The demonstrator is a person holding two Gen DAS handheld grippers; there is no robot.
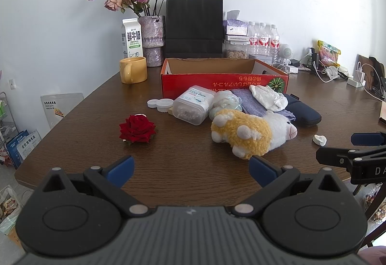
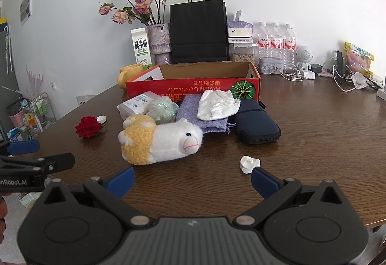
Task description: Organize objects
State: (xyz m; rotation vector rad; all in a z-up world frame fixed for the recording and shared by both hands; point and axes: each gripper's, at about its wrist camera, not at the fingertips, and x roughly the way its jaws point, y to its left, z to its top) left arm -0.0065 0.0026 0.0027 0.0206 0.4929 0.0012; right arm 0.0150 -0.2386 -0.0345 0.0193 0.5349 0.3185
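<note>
Both grippers, left (image 1: 191,169) and right (image 2: 193,179), hover with fingers spread and empty over the near table (image 1: 96,168) edge. Just beyond lies the plush sheep (image 2: 160,142); take it across its soft middle, then lift it over the red box (image 2: 193,86) wall behind the pile.

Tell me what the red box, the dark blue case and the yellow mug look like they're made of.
The red box looks like corrugated cardboard: raw brown inside, glossy red print outside. The dark blue case seems a soft matte fabric, perhaps neoprene or nylon, with a zipper running round its edge. The yellow mug is probably glazed ceramic, judging by its thick wall and smooth soft sheen, though plastic can't be ruled out.
</note>
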